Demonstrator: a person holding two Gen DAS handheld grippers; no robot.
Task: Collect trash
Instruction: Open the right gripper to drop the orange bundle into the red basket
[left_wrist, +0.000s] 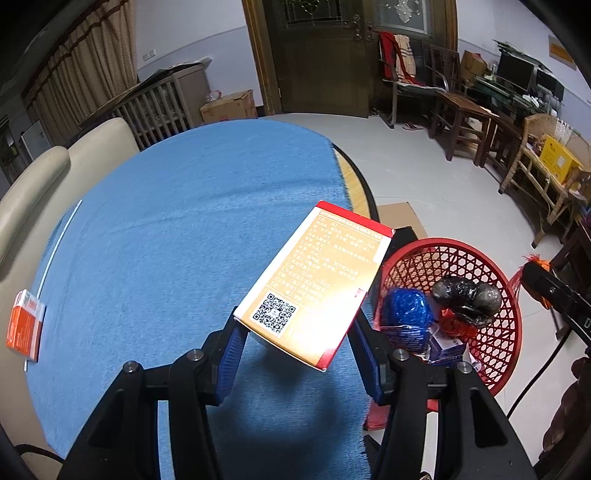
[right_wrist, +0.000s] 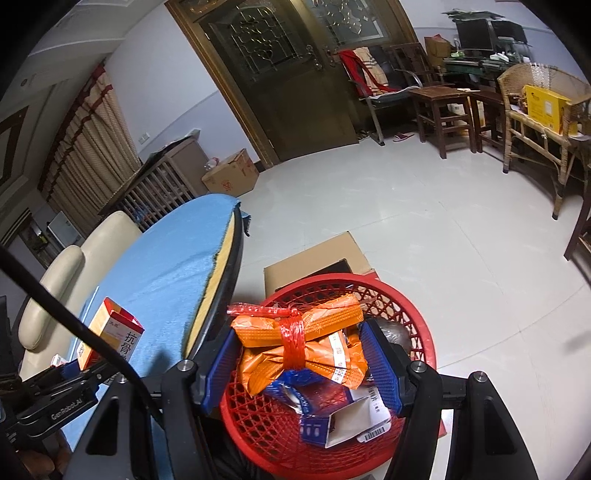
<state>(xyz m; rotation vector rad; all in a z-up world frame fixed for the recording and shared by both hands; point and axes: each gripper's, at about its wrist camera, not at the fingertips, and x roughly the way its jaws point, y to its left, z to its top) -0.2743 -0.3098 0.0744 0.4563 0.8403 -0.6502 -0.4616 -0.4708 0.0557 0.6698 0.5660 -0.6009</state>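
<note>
My left gripper (left_wrist: 297, 332) is shut on a gold and red medicine box (left_wrist: 314, 284), held above the right part of the blue-clothed table (left_wrist: 177, 221). The box also shows in the right wrist view (right_wrist: 110, 332). A red mesh basket (left_wrist: 495, 332) stands on the floor right of the table, holding a blue bag (left_wrist: 406, 310), a black bag (left_wrist: 465, 295) and other wrappers. My right gripper (right_wrist: 301, 354) is over the basket (right_wrist: 417, 325), its jaws on either side of an orange wrapper bundle (right_wrist: 303, 339) tied with red net. A small orange box (left_wrist: 26, 328) lies at the table's left edge.
A flat cardboard sheet (right_wrist: 317, 258) lies on the floor beyond the basket. A cream sofa (left_wrist: 44, 173) stands left of the table. Wooden chairs (left_wrist: 458, 110) and a wicker bench (left_wrist: 543, 177) line the far right wall. The left gripper's cable (right_wrist: 74, 317) crosses the right wrist view.
</note>
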